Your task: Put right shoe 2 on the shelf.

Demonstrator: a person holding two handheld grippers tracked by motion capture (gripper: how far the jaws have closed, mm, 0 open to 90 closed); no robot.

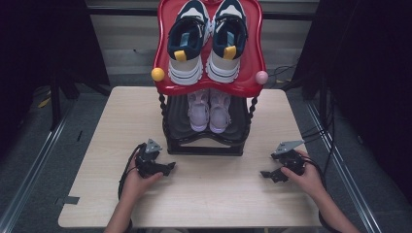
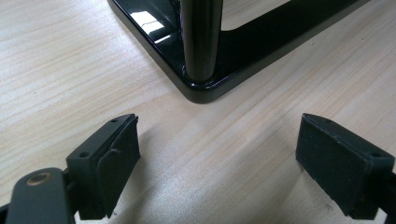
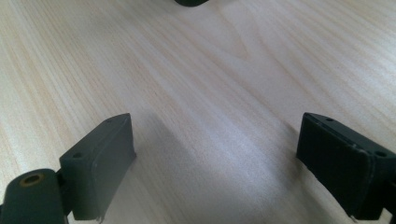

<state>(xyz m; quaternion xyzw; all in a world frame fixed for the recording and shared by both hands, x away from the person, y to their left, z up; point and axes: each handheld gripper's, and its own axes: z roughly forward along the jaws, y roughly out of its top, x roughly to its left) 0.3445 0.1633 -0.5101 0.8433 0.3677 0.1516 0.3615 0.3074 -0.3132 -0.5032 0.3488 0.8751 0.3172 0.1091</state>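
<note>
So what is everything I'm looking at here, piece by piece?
Table: one, pale wood, under everything.
Shoe rack: one, black frame with twisted posts, standing at the table's far middle.
Top shelf: one, red, with a yellow knob and a pink knob at its front corners.
Sneakers: one pair, navy, white and grey with yellow heel tabs, on the red shelf.
Small shoes: one pair, pale pink, on the lower black shelf.
Left gripper: one, black, jaws open and empty, near the rack's front left corner.
Right gripper: one, black, jaws open and empty, over bare table.
Hands: two, each holding a gripper.
</note>
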